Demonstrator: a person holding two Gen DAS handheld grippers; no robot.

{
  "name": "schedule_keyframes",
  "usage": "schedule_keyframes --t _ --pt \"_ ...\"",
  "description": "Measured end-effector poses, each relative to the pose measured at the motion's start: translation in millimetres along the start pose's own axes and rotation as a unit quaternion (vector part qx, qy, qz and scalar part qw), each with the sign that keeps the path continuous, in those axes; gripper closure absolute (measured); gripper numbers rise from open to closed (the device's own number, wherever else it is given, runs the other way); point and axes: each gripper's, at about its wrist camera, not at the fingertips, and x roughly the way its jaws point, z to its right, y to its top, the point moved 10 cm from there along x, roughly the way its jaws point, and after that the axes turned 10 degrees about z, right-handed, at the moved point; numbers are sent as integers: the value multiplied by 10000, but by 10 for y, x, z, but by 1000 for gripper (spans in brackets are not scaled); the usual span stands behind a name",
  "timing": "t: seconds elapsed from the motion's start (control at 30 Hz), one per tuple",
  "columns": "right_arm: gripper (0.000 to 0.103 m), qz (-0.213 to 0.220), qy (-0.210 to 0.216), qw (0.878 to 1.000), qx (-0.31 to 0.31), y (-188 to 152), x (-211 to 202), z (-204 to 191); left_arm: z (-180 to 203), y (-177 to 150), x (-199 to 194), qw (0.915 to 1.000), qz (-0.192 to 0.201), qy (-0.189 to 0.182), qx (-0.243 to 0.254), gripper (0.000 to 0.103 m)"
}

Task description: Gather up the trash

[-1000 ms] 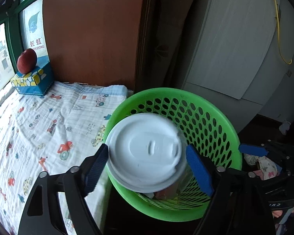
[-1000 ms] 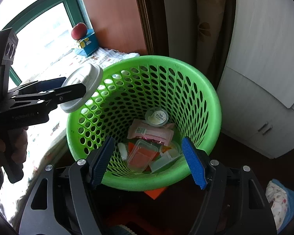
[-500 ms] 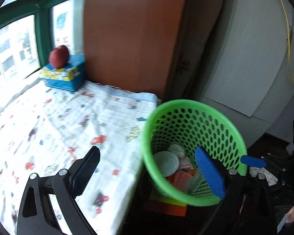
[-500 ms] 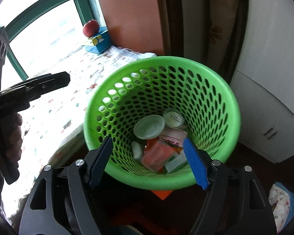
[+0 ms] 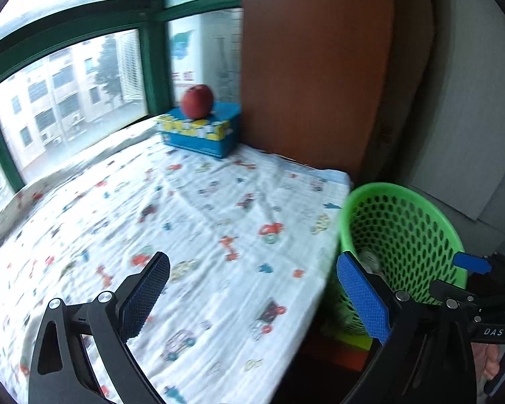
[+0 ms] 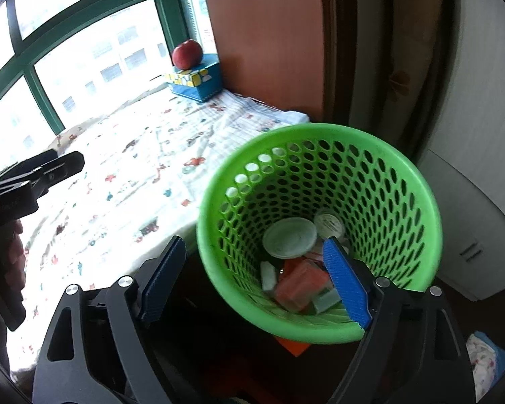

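Both jaws stand spread wide with nothing between them: the left gripper (image 5: 252, 289) hangs over the printed cloth (image 5: 191, 222), the right gripper (image 6: 252, 269) straddles the near rim of the green basket (image 6: 417, 181). Perforated all round and upright, mouth up, the basket stands just right of the cloth's edge. Its bottom holds the trash: a round white lid (image 6: 289, 237) lying flat, a smaller round tub (image 6: 329, 224) touching its right side, and an orange packet (image 6: 301, 282) nearer. Far left, an apple (image 5: 196, 101) rests on a blue box (image 5: 202, 131).
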Motion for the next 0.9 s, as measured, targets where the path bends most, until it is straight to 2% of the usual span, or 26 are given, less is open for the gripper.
schedule_keyframes --t 0.13,0.33,0.5,0.9 --pt "18 115 -32 9998 -129 73 -6 -86 -213 -20 -138 9994 110 310 -119 7" --pt "17 232 75 9997 -91 157 -15 -189 -462 -91 -329 9980 180 475 -372 7" --pt "14 335 64 9992 -228 221 -50 -296 -592 -127 -450 9968 245 662 -366 7" --pt "12 450 154 9981 -401 250 -98 -500 -702 -246 -632 9955 248 710 -579 7"
